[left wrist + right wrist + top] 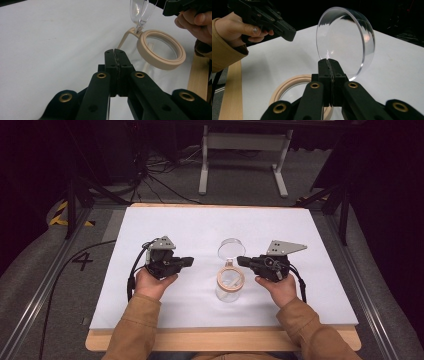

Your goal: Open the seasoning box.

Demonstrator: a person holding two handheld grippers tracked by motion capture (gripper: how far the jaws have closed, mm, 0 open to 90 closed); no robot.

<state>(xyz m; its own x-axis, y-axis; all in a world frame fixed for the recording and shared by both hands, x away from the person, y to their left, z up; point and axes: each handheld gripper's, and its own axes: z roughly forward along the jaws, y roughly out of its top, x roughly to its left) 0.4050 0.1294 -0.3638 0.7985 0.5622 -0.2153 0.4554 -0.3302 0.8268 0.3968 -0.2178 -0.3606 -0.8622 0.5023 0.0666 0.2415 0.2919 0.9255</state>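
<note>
Right tool (329, 61) is clamped on the rim of a clear lid (345, 41), holding it tilted up on edge above the desk (200, 225). The lid hangs just beyond and above the glass jar (230, 285). The jar stands upright near the desk's middle, between the two hands, its beige ring (161, 48) at the mouth uncovered. Left tool (116, 51) is fully closed with nothing between its jaws, hovering over bare desk to the left of the jar, well apart from it.
</note>
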